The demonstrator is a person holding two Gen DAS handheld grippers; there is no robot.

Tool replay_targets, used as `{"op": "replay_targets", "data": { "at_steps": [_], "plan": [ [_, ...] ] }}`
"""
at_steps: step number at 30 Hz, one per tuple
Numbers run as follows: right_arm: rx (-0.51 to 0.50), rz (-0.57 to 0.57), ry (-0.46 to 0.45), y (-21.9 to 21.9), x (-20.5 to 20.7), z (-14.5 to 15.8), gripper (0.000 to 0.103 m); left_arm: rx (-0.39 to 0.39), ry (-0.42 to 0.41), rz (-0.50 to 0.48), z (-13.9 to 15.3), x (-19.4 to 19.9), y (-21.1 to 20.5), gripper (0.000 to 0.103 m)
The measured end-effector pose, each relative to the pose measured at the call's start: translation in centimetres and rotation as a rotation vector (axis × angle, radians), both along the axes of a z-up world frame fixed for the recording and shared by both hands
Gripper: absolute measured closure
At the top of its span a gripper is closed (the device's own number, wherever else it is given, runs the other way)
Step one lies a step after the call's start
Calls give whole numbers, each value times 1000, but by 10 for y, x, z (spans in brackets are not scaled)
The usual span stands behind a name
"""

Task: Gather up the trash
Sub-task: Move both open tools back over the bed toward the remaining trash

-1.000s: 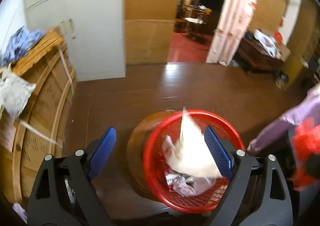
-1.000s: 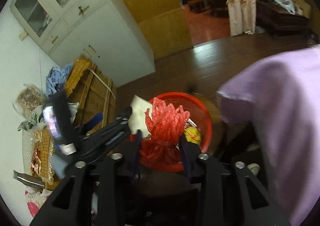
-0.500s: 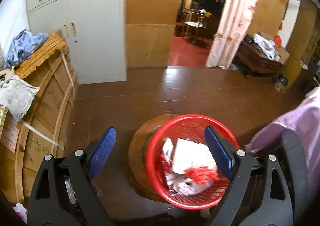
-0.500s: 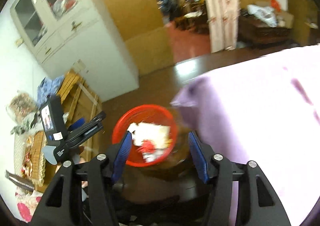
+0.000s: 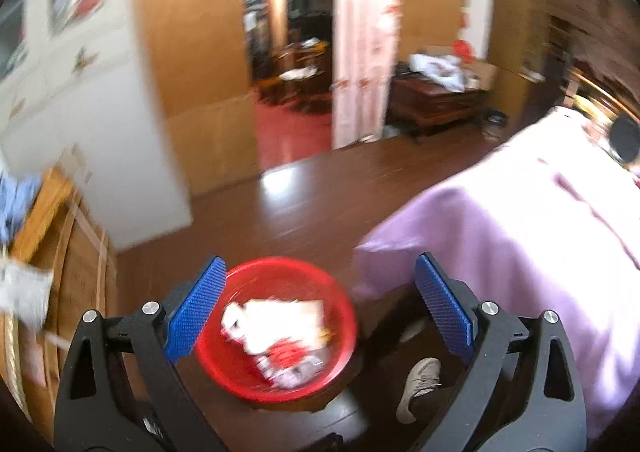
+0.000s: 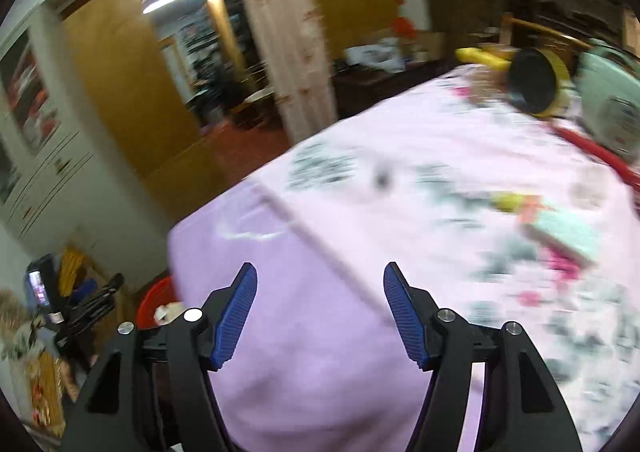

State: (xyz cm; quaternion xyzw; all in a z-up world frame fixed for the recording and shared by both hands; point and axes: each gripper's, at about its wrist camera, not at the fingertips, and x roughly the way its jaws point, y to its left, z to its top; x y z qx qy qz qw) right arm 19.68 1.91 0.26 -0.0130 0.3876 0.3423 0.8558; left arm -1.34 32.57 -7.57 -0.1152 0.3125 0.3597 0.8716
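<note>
A red basket (image 5: 340, 336) sits low on a round wooden stool, holding white paper (image 5: 276, 316) and a red tasselled piece (image 5: 286, 354). My left gripper (image 5: 320, 316) is open and empty above it. My right gripper (image 6: 320, 316) is open and empty over the table in the pink cloth (image 6: 400, 212). In the right wrist view only the basket's rim (image 6: 154, 300) shows at the lower left. Small coloured items (image 6: 560, 224) lie blurred on the cloth at the right.
The table's pink cloth (image 5: 520, 236) hangs down right of the basket. A wooden crate (image 5: 68, 252) stands at the left by a white cabinet (image 5: 100, 124). A shoe (image 5: 420, 384) is on the dark floor. A black and yellow round thing (image 6: 536, 82) sits at the table's far side.
My right gripper let go of the red tasselled piece into the basket and swung right and up over the table. My left gripper also turned right; the paper settled in the basket.
</note>
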Motion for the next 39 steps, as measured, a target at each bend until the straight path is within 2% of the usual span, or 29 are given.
{"op": "replay_targets", "data": {
  "at_steps": [2, 8, 12, 19, 21, 25, 33, 39],
  "plan": [
    [4, -71, -14, -40, 12, 6, 34, 36, -9, -73, 18, 21, -26, 10],
    [1, -256, -50, -142, 36, 6, 30, 221, -45, -322, 75, 95, -137, 7],
    [20, -348, -37, -195, 45, -8, 29, 336, -40, -454, 89, 140, -211, 7],
    [84, -443, 19, -254, 61, -45, 28, 420, -24, -654, 87, 213, -320, 7],
    [79, -457, 55, -264, 66, -50, 28, 424, -14, -700, 83, 235, -347, 7],
    [107, -486, 55, -277, 63, -45, 27, 412, -4, -768, 72, 265, -395, 7],
    [115, -554, 41, -293, 62, -43, 27, 402, 0, -858, 65, 310, -449, 7],
    [116, -593, 39, -301, 65, -45, 27, 381, -21, -891, 64, 337, -467, 7]
  ]
}}
